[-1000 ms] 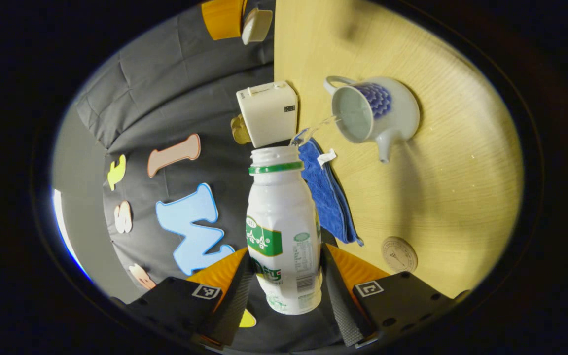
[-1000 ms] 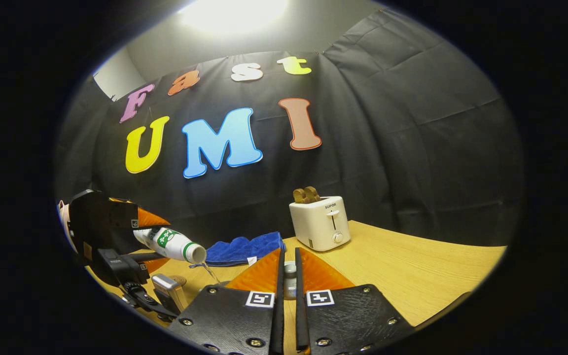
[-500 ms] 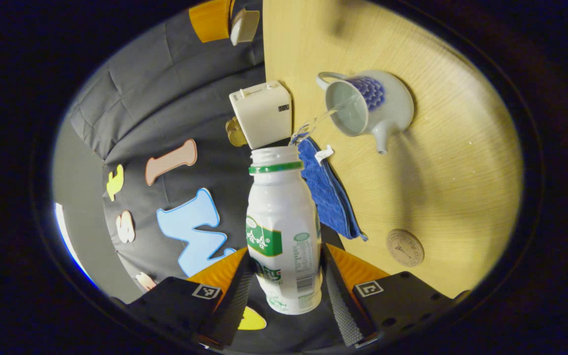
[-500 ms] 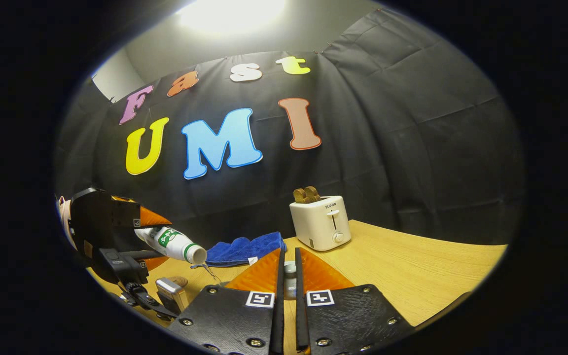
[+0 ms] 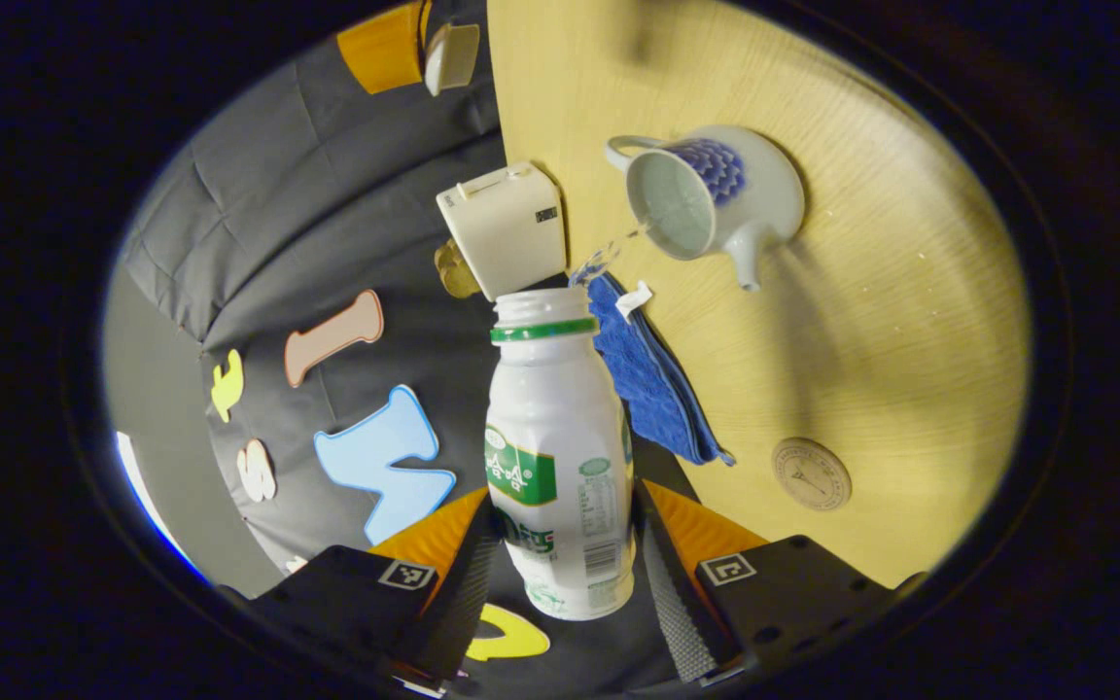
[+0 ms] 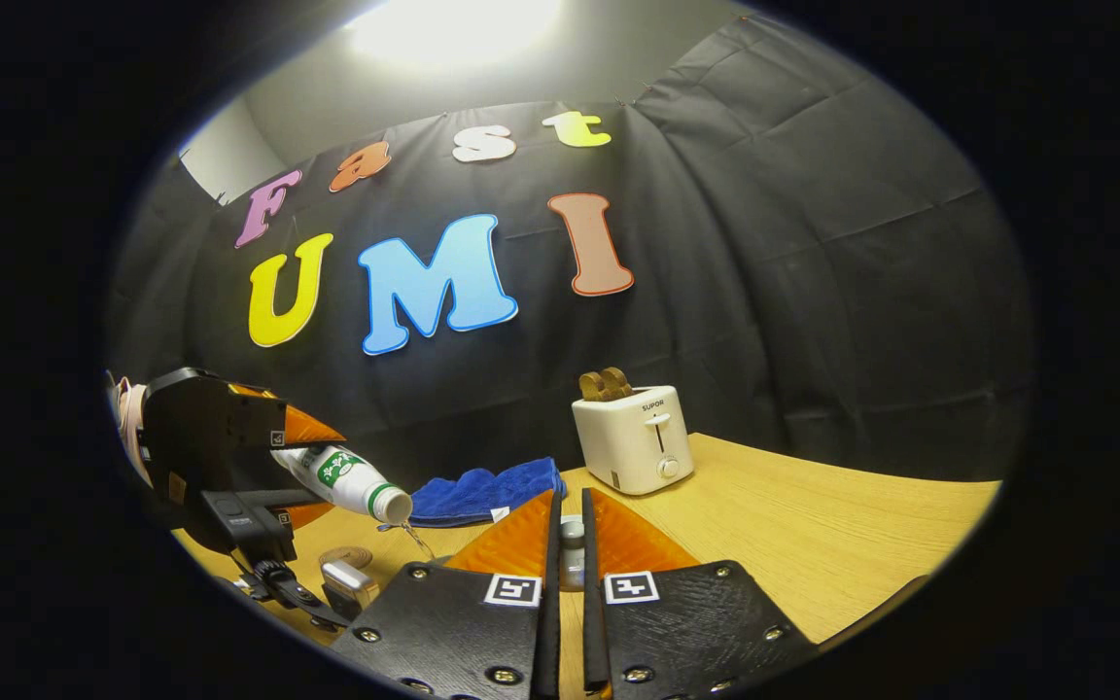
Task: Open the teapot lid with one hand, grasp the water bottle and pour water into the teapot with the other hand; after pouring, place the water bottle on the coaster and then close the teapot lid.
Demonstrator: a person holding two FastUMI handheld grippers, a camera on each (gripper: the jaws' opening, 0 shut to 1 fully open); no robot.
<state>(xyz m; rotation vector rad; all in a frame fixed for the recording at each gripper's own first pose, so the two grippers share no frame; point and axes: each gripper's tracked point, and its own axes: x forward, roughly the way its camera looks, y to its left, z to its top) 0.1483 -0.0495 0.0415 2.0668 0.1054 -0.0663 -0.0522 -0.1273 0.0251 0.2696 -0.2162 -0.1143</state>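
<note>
Left hand-held gripper (image 5: 560,574), clenched on the water bottle (image 5: 558,457), has tipped further, stream now thinner into the open teapot (image 5: 716,199) mid-surface; right hand-held gripper (image 6: 570,564) grips the lid (image 6: 571,554); pouring nearly done.

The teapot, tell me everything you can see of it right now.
The teapot is a squat, glazed pot, seemingly ceramic, pale grey-white with a blue scale pattern on one side. It stands on the wooden table, lid off, its round mouth open. A loop handle sits on one side, and a short spout on the side toward the coaster. A thin stream of water arcs into its mouth from the tilted water bottle held by the left gripper. Nothing else touches it.
</note>
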